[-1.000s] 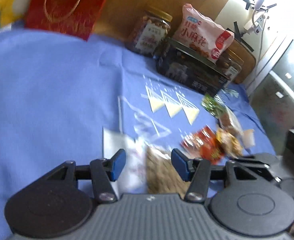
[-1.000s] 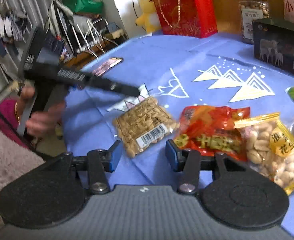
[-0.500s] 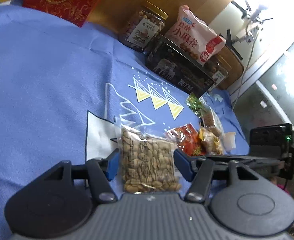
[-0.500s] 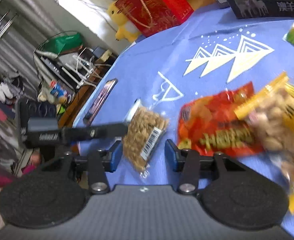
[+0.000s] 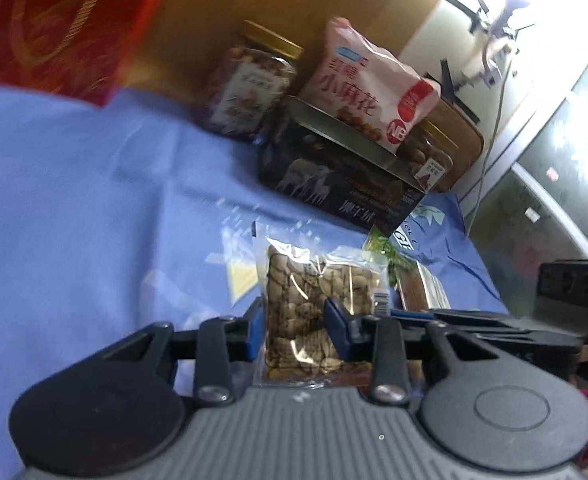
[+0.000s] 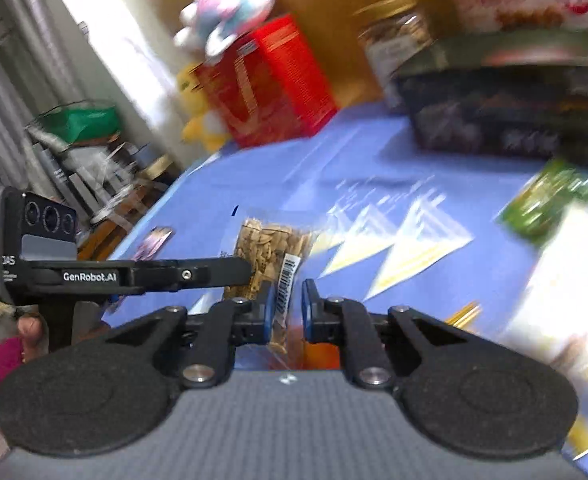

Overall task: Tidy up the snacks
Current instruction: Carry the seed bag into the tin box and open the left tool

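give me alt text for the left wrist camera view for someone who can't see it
The left gripper is closing its blue-padded jaws on a clear packet of peanuts above a blue tablecloth. Behind stand a dark box topped by a pink snack bag, a nut jar and a red gift bag.

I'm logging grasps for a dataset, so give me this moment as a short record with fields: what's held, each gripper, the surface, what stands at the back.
Held item: clear plastic packet of peanuts
Left gripper: fingers closing on the packet's sides
Right gripper: shut on the packet's barcode edge
Surface: blue tablecloth
Back row: red gift bag, gold-lidded clear jar, dark box with pink snack bag on top
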`<state>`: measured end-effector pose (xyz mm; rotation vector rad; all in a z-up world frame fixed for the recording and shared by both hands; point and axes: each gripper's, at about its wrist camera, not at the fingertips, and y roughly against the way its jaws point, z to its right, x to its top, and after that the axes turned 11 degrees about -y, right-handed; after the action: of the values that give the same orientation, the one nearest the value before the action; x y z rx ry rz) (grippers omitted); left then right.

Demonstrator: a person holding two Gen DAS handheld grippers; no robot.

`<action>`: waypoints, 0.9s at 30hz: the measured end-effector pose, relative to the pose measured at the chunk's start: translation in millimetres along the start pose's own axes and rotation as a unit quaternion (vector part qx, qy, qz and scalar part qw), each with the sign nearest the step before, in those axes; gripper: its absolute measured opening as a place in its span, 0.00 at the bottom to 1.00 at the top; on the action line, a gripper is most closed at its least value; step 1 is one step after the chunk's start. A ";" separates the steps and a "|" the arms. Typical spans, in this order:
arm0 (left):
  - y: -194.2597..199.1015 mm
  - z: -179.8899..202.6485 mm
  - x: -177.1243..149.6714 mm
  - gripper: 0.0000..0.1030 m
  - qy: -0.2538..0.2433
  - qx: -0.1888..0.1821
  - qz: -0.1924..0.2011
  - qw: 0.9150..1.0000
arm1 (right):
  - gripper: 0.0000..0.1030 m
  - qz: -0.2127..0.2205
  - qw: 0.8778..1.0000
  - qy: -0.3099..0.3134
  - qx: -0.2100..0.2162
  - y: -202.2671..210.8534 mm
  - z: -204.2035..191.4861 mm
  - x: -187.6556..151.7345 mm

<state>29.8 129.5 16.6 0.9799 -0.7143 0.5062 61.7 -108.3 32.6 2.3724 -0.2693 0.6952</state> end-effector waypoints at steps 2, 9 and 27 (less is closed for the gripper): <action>-18.1 0.7 12.3 0.32 -0.007 -0.007 -0.006 1.000 | 0.17 0.016 0.999 0.012 -0.028 2.9 4.4 7.4; -68.2 1.0 26.5 0.33 -0.018 -0.006 -0.041 0.999 | 0.21 0.018 0.997 -0.002 -0.079 -1.5 39.3 20.2; -59.8 20.8 61.7 0.31 -0.059 -0.006 -0.006 0.998 | 0.32 0.063 0.979 0.150 -0.122 6.5 5.1 13.3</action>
<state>105.0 87.2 36.1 1.0089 -0.8157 0.4359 72.6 -116.7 40.0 1.9998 -0.3546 1.0067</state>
